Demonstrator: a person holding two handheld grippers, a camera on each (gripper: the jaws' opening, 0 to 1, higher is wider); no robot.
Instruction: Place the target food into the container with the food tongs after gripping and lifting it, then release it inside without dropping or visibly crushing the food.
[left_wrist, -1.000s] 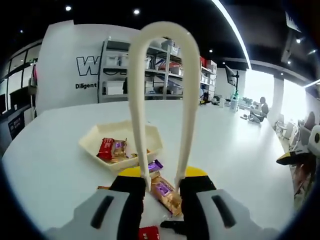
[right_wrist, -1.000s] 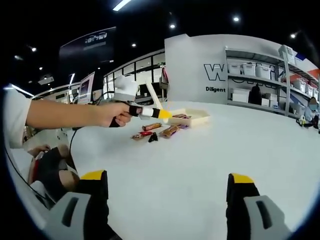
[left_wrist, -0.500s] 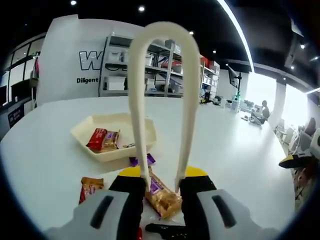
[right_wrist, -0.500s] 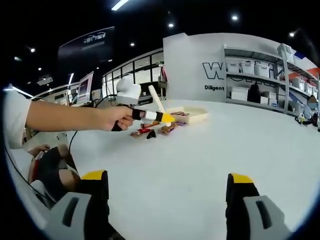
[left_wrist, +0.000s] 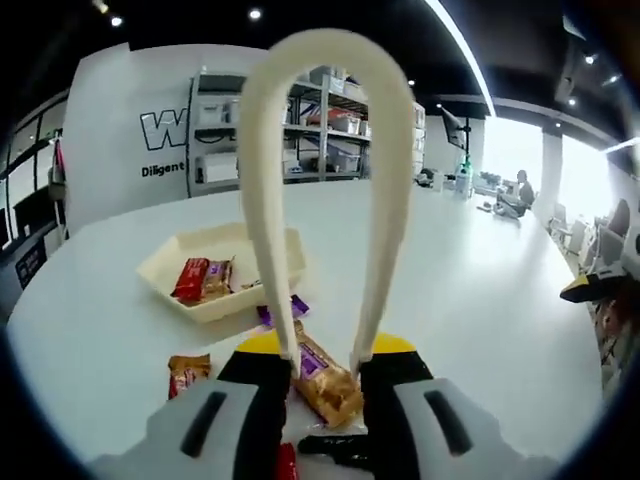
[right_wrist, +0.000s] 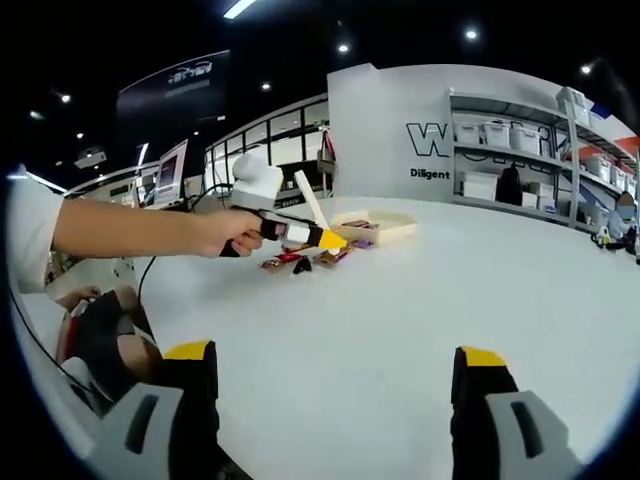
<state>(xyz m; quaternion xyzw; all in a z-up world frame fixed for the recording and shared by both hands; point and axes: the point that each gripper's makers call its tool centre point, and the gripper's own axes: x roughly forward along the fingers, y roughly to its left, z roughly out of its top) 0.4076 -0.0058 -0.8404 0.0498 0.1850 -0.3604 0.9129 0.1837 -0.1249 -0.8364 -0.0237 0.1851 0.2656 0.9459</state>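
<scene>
In the left gripper view, an orange-wrapped snack (left_wrist: 184, 372) lies on the white tabletop (left_wrist: 480, 300) at the left. Just beyond it sits the cream tray (left_wrist: 228, 304), which holds a red packet (left_wrist: 190, 280) and a brown bar (left_wrist: 218, 275) side by side. A purple packet (left_wrist: 285, 312) lies just outside the tray's near corner.

My left tongs (left_wrist: 325, 350) are clamped on the cream food tongs (left_wrist: 385, 200), pressing one arm of the loop on each side. The loop arches high up the middle of the view. Its two tips point down on either side of a golden-brown snack bar (left_wrist: 325, 378), which lies on the tabletop near the tray and outside it. I cannot tell whether the tips are touching the bar. A small black thing (left_wrist: 335, 446) and a red wrapper (left_wrist: 286, 463) lie close under the left tongs. Far off at the right, a person (left_wrist: 522, 190) sits at a desk.

In the right gripper view, my hand (right_wrist: 225, 232) reaches in from the left, holding the left tongs (right_wrist: 322, 240) over a scatter of snacks (right_wrist: 300, 262), with the tray (right_wrist: 388, 228) just behind them. My right tongs (right_wrist: 335, 385) hang low over bare tabletop with the jaws wide apart, well away from the food.
</scene>
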